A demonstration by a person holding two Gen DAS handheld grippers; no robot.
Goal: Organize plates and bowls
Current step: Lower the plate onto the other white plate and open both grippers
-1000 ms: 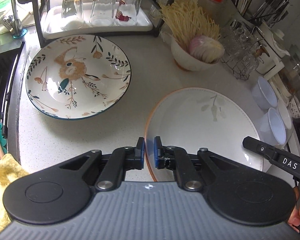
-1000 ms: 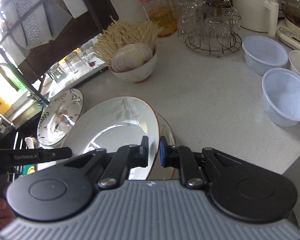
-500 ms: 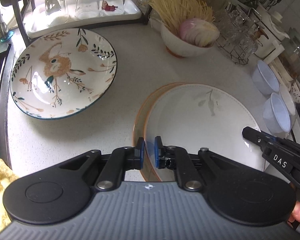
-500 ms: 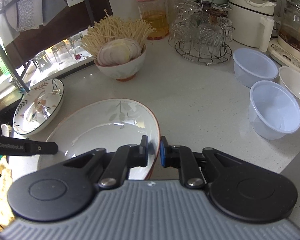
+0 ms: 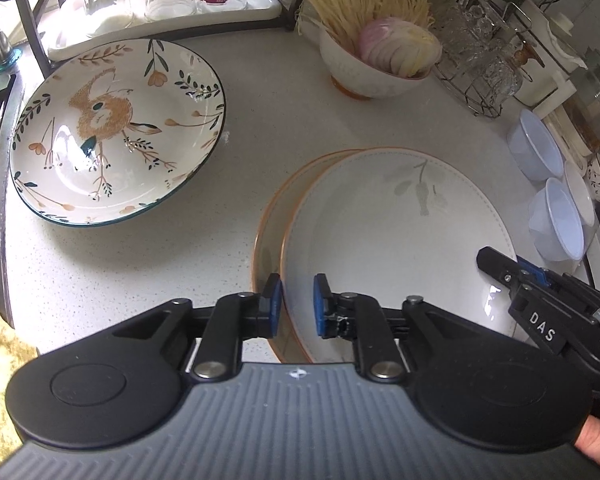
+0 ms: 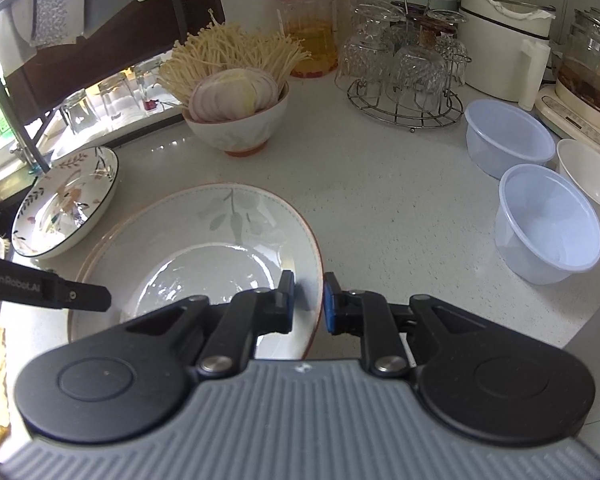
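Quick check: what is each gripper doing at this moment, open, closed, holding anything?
Left gripper: jaws opening, pads clear of the white plate rim between them.
Right gripper: jaws opening, same plate's rim between them.

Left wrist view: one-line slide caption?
Left gripper jaws opening around the rim of the white plate, stacked on a matching plate.

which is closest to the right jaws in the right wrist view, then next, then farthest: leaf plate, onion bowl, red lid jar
1. Leaf plate: its rim sits between the opening jaws of the right gripper.
2. Onion bowl: mid-counter, beyond the plate.
3. Red lid jar: at the back wall, behind the bowl.
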